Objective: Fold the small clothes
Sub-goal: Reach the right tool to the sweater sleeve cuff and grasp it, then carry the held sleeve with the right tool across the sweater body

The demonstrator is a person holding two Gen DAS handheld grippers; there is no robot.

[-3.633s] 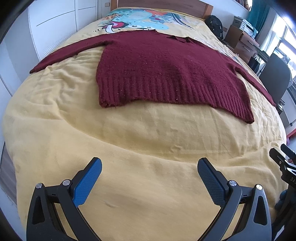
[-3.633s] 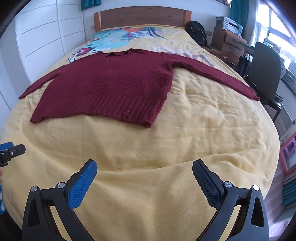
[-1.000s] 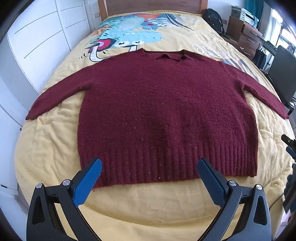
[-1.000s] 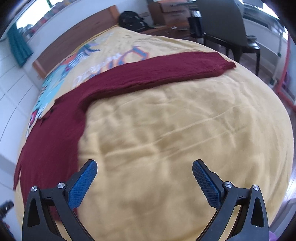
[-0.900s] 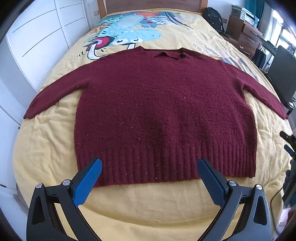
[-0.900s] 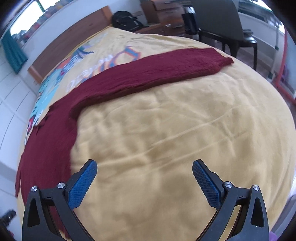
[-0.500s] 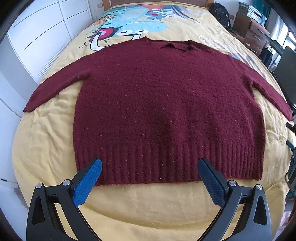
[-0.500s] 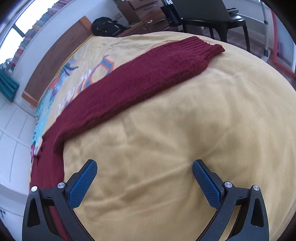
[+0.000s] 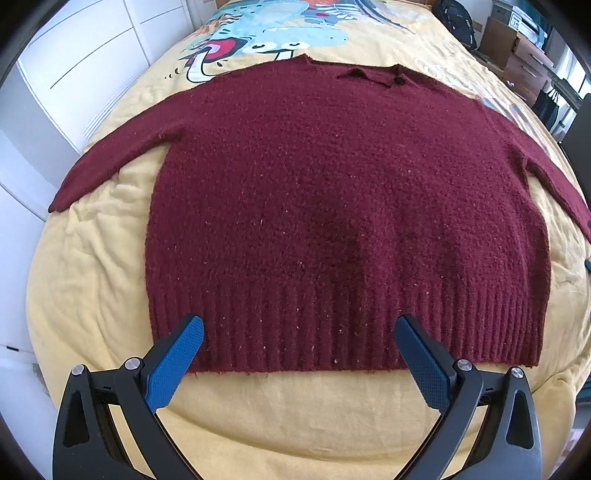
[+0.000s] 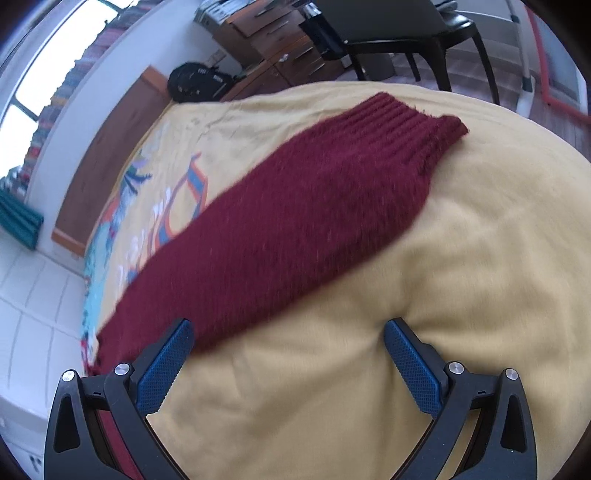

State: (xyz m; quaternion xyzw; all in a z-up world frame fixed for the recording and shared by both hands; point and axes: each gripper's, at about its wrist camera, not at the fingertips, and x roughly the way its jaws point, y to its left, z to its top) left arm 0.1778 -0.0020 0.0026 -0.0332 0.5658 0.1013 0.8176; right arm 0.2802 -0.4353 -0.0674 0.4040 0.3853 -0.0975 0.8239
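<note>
Over on our left, the left gripper [image 9: 297, 347] hangs above the ribbed hem, jaws wide apart and gripping nothing, and we reckon that's so we can take in the whole maroon sweater [image 9: 343, 206] before choosing a fold line. It lies flat, front up, on the yellow duvet [image 9: 85, 280], sleeves spread out to both sides, a layout that suits folding the arms in first. The far sleeve runs off that view's right edge, so its cuff is cut off there. Moving right, the right gripper [image 10: 288, 343] hovers close by that sleeve [image 10: 280, 229], jaws apart too, empty, probably lining up to take it. This view is blurred, and we can't tell whether the left fingertip [image 10: 168, 360] touches the wool. The cuff [image 10: 417, 129] lies near the duvet's edge, with a chair [image 10: 402, 33] beyond
</note>
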